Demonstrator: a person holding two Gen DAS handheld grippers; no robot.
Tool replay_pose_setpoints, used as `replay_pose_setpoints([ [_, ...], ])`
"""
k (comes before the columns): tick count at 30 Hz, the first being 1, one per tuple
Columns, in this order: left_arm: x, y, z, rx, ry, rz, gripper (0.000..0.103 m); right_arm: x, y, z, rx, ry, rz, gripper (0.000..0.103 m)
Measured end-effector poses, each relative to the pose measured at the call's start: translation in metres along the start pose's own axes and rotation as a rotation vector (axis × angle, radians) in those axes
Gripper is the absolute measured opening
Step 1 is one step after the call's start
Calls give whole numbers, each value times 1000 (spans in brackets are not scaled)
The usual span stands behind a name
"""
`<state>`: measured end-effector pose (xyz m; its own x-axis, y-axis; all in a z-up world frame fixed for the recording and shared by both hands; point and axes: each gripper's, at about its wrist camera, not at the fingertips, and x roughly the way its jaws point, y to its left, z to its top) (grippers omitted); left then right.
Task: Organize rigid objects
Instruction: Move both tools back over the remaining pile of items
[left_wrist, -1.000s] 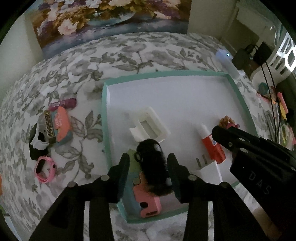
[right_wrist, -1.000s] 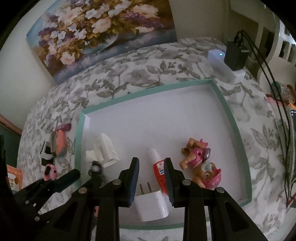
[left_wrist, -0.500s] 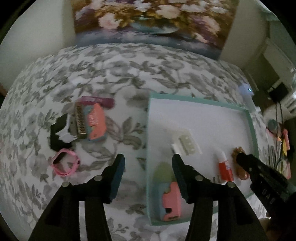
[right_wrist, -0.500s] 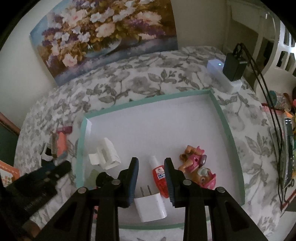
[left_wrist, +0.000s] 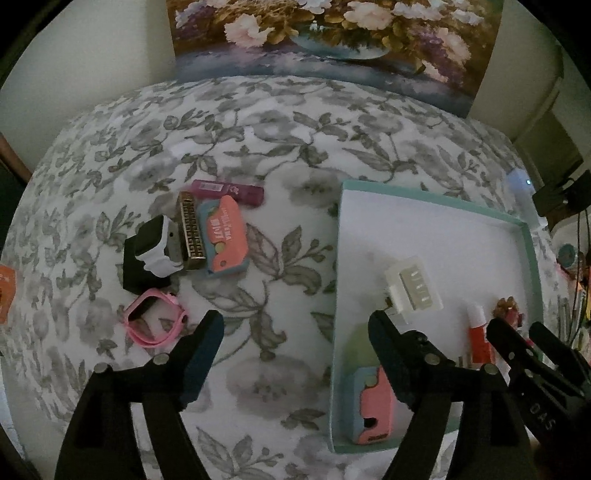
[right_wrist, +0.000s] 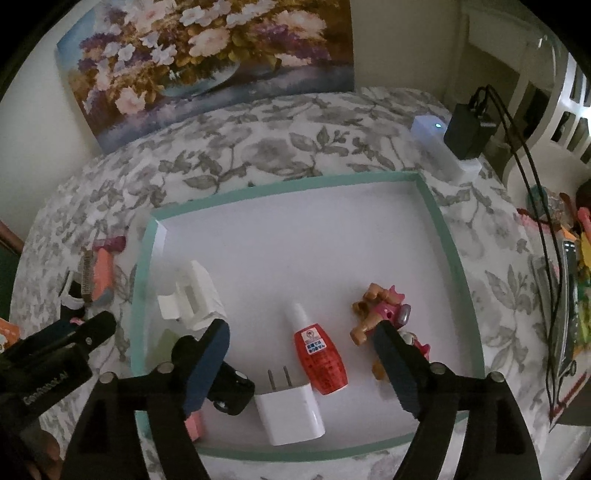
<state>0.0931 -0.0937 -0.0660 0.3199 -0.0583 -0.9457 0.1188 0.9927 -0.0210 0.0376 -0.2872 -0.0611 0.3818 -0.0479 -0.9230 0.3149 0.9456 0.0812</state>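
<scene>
A teal-rimmed white tray (left_wrist: 436, 199) (right_wrist: 295, 182) lies on the floral cloth. In it are a white clip (right_wrist: 194, 295), a red bottle (right_wrist: 320, 352), a white plug (right_wrist: 290, 410), a black object (right_wrist: 231, 389), toy dogs (right_wrist: 384, 310) and a pink-and-blue box (left_wrist: 371, 406). Left of the tray lie a pink box (left_wrist: 225, 234), a gold harmonica (left_wrist: 190, 229), a purple tube (left_wrist: 231, 190), a white-strapped watch (left_wrist: 155, 245) and a pink band (left_wrist: 153, 323). My left gripper (left_wrist: 295, 332) is open and empty over the tray's left edge. My right gripper (right_wrist: 301, 345) is open and empty above the red bottle.
A white device (right_wrist: 439, 146) with a black adapter (right_wrist: 467, 129) stands behind the tray at the right. Cables and clutter (right_wrist: 561, 295) run along the right edge. A flower painting (right_wrist: 207, 55) leans on the back wall.
My left gripper let go of the black object in the tray, opened and swung left toward the loose items. My right gripper opened wide and stayed over the tray.
</scene>
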Motion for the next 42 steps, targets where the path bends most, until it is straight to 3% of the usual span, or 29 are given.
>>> replay_pose_setpoints([
  [1, 1, 0, 0, -1, 0, 3, 93, 1, 0, 0, 3, 3, 0, 88],
  [6, 0, 4, 0, -8, -12, 12, 93, 1, 1, 0, 1, 1, -18, 103],
  [16, -3, 11, 4, -26, -52, 50, 94, 0, -1, 1, 1, -10, -36, 103],
  [23, -13, 23, 9, -33, -66, 25, 94, -14, 10, 4, -28, -50, -14, 103],
  [29, -24, 44, 14, -24, -87, 65, 94, -23, 31, 5, -53, -82, 35, 103],
  [42, -36, 105, 19, -76, -106, 123, 94, -19, 91, -3, -165, -63, 70, 103],
])
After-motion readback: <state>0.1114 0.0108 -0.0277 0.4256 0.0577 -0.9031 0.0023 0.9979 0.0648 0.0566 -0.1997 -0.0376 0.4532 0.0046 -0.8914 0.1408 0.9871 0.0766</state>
